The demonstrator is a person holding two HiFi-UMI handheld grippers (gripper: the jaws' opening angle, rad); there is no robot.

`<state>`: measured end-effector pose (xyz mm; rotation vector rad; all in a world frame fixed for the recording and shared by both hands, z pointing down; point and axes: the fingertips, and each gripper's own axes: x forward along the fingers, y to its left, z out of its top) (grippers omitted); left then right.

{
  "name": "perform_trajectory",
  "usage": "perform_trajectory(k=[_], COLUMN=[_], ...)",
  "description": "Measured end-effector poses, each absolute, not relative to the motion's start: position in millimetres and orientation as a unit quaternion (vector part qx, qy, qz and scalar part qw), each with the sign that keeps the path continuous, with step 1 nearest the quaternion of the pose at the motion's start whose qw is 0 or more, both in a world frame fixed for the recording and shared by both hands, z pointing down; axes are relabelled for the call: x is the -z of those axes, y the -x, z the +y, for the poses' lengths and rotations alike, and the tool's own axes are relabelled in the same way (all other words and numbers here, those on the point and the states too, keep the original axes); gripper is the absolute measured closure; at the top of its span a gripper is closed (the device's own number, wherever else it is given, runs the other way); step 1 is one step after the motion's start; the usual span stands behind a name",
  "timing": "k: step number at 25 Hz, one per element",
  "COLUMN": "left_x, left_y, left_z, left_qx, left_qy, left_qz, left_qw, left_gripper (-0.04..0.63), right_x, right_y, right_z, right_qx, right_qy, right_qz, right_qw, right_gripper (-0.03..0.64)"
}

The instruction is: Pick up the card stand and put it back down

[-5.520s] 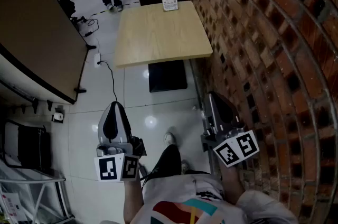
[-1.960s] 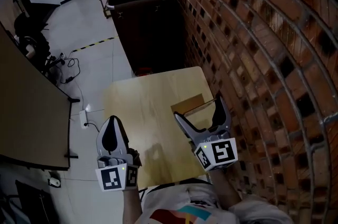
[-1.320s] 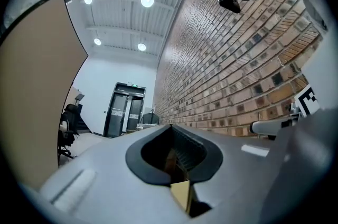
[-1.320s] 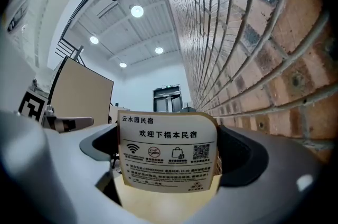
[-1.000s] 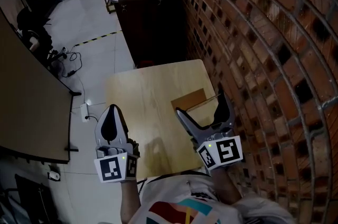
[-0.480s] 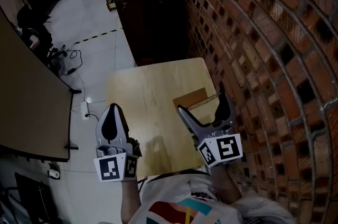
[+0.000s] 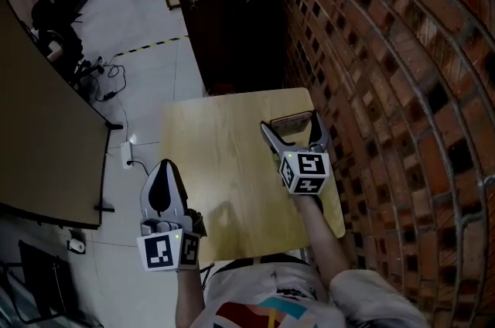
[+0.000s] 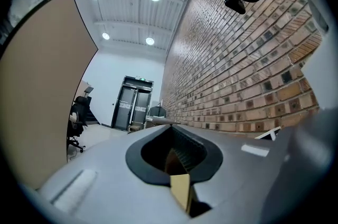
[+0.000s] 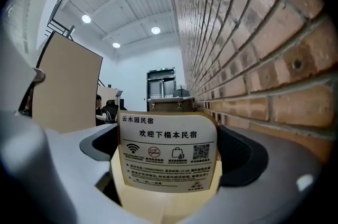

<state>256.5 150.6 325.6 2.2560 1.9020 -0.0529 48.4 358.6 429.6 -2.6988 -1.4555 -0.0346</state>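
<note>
Card stand (image 9: pixel 167 153): stands upright on the table (image 7: pixel 216 164), toward its far right corner and close to the brick wall (image 7: pixel 387 63), printed face turned to the right gripper view. Nearest the body, left gripper (image 7: pixel 164 193): hangs over the table's near left edge, jaws pressed together on nothing, idle. Farther out, right gripper (image 7: pixel 291 134): has advanced from a hover short of the stand half a second ago to a position with one jaw on either side of it. Jaws spread wide, released; brackets the stand without clamping it, with no certain contact at either edge. Appears seated on the tabletop at the base, so not yet lifted. Marks the end of the approach and the start of the grasp step. Next: calls for an even squeeze on the two side edges before any lift, then a short raise and a return to the same spot. Risk: thin, light panel, likely to tip or skid toward the wall on one-sided contact. Beyond the table: dark cabinet (image 7: pixel 232 17) against the same wall, then open floor.
</note>
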Motion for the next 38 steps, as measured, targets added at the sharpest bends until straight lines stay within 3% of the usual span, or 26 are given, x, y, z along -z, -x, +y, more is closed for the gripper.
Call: perform_trajectory(k=[19,38], left_x=[-361,-360], left_y=[-315,-308], left_z=[166,166], left_qx=[-0.015,-0.015], left_qy=[-0.816,-0.815], left_qz=[0.576,0.577], left_qw=[0.05,0.058], left_gripper=[0.591,0.591], right_x=[-584,-577], right_y=[-101,-106], right_z=[499,502], right_qx=[0.147,0.149], right_qy=[0.848,0.854], right_qz=[-0.492,-0.476], right_qw=[0.135,0.144], right_gripper=[0.061,0.046])
